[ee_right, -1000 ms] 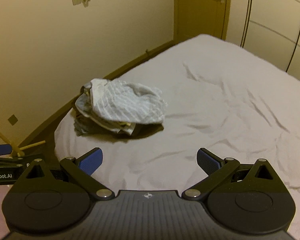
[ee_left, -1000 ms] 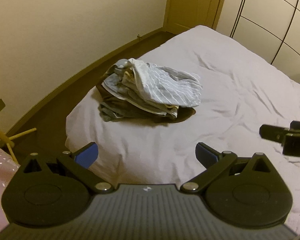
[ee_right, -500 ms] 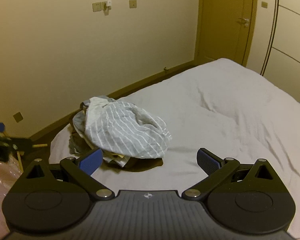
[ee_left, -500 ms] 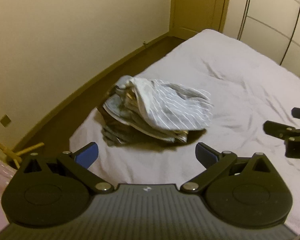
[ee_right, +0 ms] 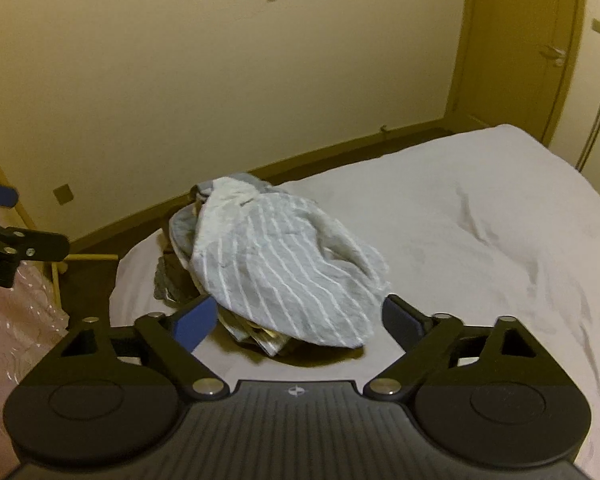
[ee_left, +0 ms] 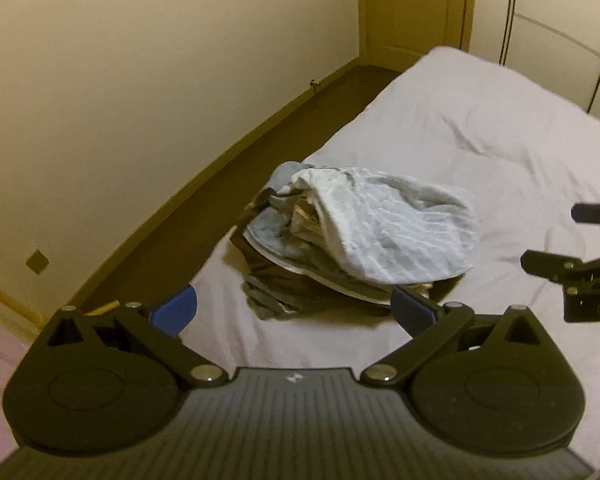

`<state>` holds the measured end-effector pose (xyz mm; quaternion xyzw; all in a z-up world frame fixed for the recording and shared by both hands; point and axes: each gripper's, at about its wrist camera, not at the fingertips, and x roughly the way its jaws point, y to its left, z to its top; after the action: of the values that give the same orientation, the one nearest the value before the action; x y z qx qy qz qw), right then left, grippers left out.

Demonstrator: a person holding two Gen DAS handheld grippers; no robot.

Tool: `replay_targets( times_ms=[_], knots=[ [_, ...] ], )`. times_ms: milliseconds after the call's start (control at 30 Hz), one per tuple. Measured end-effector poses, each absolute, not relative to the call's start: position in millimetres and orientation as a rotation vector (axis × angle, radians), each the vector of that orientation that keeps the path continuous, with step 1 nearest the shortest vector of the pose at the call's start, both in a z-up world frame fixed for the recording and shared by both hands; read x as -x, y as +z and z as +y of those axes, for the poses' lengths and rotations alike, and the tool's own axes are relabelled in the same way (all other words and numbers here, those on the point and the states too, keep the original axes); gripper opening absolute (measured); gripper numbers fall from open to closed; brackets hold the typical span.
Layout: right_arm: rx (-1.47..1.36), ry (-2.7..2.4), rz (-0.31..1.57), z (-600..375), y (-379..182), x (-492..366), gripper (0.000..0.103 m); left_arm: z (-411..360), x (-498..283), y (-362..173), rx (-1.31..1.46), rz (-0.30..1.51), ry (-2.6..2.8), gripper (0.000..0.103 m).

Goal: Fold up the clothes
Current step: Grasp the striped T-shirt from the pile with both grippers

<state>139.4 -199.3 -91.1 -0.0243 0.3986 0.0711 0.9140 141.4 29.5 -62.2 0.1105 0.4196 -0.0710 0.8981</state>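
The pile of clothes (ee_left: pixel 356 240) lay on the bed (ee_left: pixel 500 152) near its corner by the wall, a grey striped garment (ee_right: pixel 284 272) draped on top. Both grippers hung above the sheet, empty. The left gripper (ee_left: pixel 294 310) had its fingers spread wide, the pile at its 12 o'clock; the right gripper (ee_right: pixel 296 320) likewise.

clothes pile (ee_left: pixel 356 236) on bed (ee_left: pixel 500 152) near its corner | wall (ee_left: pixel 140 100) behind | door (ee_left: pixel 416 4) beyond bed
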Motion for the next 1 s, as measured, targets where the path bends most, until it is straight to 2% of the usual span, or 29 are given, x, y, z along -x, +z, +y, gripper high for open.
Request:
replay_targets(
  times_ms=[100, 400, 467, 533, 600, 733, 1000],
  knots=[
    [0.054, 0.166, 0.84, -181.2, -104.8, -164.1, 0.079, 43.5, -168.1, -76.4, -0.244, 0.879, -0.188, 0.102],
    [0.25, 0.285, 0.913, -88.8, -170.8, -249.1, 0.076, 91.4, -244.9, -109.1, -0.268, 0.911, -0.299, 0.102],
    [0.294, 0.294, 0.942, -74.0, -186.6, -268.4, 0.071, 100.1, -257.6, -114.8, -0.272, 0.922, -0.313, 0.102],
    [0.288, 0.28, 1.006, -71.0, -200.1, -287.0, 0.048, 106.4, -269.0, -119.6, -0.279, 0.926, -0.316, 0.102],
    [0.252, 0.245, 1.05, -77.6, -203.1, -300.5, 0.004, 109.9, -278.4, -123.2, -0.27, 0.932, -0.333, 0.102],
    [0.128, 0.185, 1.037, -109.3, -180.3, -301.1, 0.003, 104.0, -292.0, -132.8, -0.244, 0.936, -0.425, 0.101],
    [-0.272, -0.042, 0.934, -214.8, -125.5, -256.9, 0.003, 29.6, -287.3, -148.4, -0.271, 0.878, -0.726, 0.094]
  ],
)
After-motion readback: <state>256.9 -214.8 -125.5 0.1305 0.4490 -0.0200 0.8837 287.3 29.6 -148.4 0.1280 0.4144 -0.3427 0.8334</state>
